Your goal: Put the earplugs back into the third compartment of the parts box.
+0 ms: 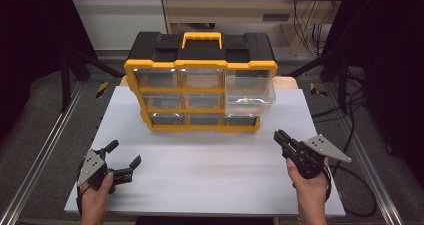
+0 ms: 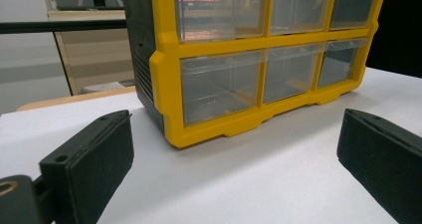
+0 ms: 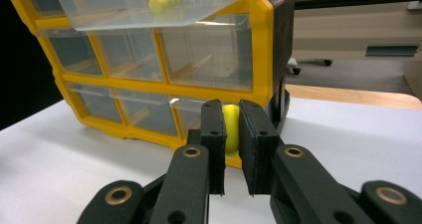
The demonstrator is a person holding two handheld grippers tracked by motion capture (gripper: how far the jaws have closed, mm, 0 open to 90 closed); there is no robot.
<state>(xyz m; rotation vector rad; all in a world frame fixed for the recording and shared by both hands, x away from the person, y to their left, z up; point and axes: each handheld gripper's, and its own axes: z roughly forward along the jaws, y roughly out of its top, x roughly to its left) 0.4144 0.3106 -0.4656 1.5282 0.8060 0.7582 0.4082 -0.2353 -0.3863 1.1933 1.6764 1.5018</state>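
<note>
Right gripper (image 3: pixel 231 129) around yellow piece (image 3: pixel 230 129)

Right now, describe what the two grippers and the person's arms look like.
Both grippers are black, each with two flat-padded jaws on linked arms with brass-coloured pivot pins. The left gripper and the right gripper each carry a grey three-cornered plate with small holes on top. A black cable trails from the right one. The forearms are bare, no sleeves.
</note>
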